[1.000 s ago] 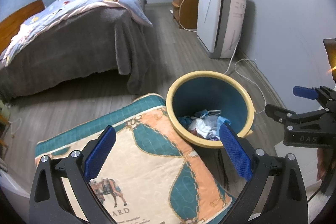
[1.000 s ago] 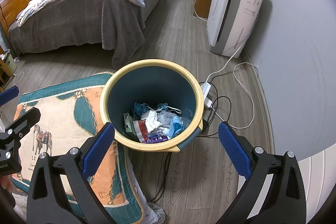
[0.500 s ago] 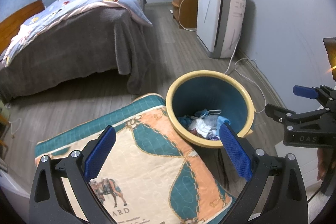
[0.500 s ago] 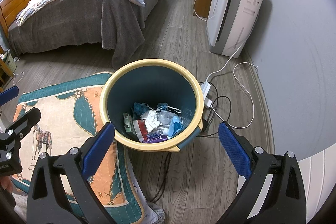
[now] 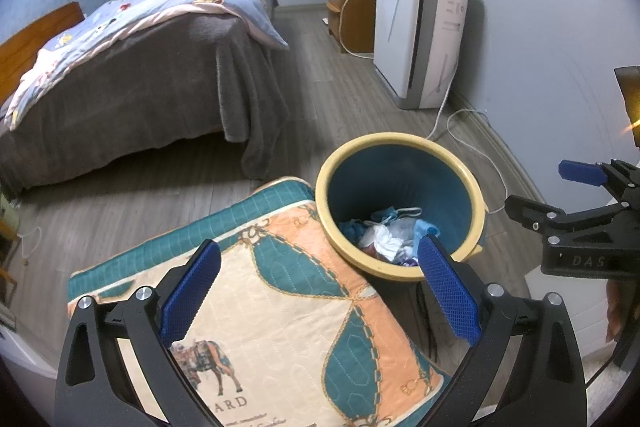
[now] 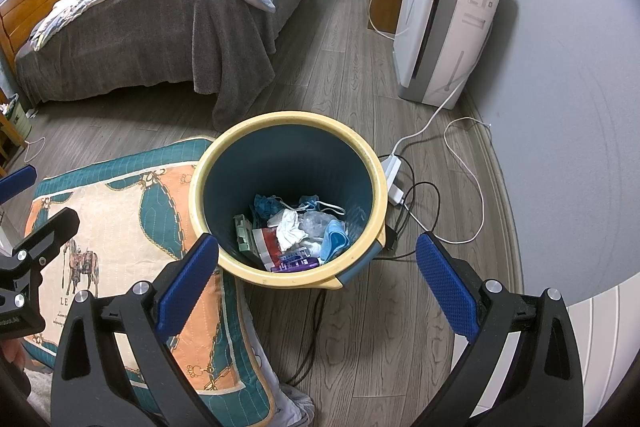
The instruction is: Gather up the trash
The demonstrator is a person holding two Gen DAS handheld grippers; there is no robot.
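**Both grippers empty above the bin**

Our left gripper [image 5: 318,291] holds its blue fingers [image 5: 191,291] wide apart with nothing between them, poised over the patterned quilt [image 5: 280,307] beside the bin. Our right gripper [image 6: 316,283] is likewise spread and empty, just in front of the bin [image 6: 280,277]. Inside the bin lies the trash [image 6: 296,231]: crumpled paper, wrappers and blue scraps. A power strip [image 6: 394,179] with cables lies right of the bin; the bed [image 6: 168,15] stands beyond it.
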